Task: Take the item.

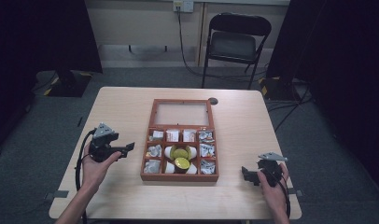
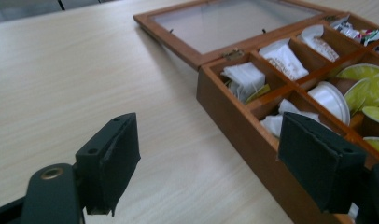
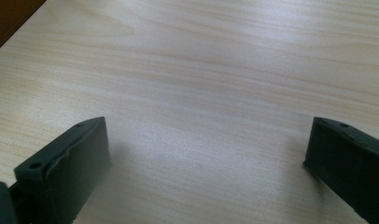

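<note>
Your left claw (image 1: 129,148) and right claw (image 1: 244,173) are both released, flanking one open box (image 1: 179,177) mid-counter (image 1: 122,107), bare wood around

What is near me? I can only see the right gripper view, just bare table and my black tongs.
Observer: A wooden box with nine compartments sits mid-table, to the left of your right tongs.
Operator: Is it open?
Observer: Yes, its glass lid lies flat on the table behind it.
Operator: What's inside?
Observer: Yellow-topped pods fill two middle compartments, with paper sachets in others.
</note>
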Demonstrator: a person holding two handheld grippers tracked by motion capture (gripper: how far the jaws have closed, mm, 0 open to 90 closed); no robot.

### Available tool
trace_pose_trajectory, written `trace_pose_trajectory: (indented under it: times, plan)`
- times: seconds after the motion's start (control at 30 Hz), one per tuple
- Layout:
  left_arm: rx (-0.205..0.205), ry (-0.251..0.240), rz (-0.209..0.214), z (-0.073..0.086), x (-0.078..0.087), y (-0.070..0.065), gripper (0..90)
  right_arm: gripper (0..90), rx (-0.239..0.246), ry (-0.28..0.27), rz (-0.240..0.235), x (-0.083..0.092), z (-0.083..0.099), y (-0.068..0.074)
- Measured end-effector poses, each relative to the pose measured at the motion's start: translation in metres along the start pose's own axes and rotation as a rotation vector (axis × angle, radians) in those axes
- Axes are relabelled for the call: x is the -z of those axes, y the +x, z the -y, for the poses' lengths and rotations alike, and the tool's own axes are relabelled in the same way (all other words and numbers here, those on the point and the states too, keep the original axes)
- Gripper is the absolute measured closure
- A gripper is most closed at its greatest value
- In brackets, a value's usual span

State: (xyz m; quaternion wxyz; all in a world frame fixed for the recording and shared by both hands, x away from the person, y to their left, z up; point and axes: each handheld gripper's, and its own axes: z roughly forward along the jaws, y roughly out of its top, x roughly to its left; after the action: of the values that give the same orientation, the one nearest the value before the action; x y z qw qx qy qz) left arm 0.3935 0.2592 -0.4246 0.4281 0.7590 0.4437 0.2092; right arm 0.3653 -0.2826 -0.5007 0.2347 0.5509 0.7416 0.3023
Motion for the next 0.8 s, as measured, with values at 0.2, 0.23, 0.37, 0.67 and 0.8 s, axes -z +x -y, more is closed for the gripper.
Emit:
trace_pose_trajectory:
  times: [0.2,0.23,0.37,0.67,0.8]
  plan:
    - [-0.05,0.002,0.017,-0.013,-0.006,-0.009,23.1,0.0,0.0,0.0,0.0,0.0,0.0,0.0]
    - [-0.05,-0.01,0.016,-0.014,-0.006,-0.011,23.1,0.0,0.0,0.0,0.0,0.0,0.0,0.0]
    - [-0.052,-0.002,0.049,-0.021,-0.012,-0.016,23.1,0.0,-0.001,0.0,0.0,0.0,0.0,0.0]
    - [-0.082,-0.035,0.11,-0.036,-0.021,-0.036,22.5,0.0,0.0,0.0,0.0,0.0,0.0,0.0]
    - [-0.091,-0.032,0.142,-0.042,-0.025,-0.045,22.4,0.0,0.0,0.0,0.0,0.0,0.0,0.0]
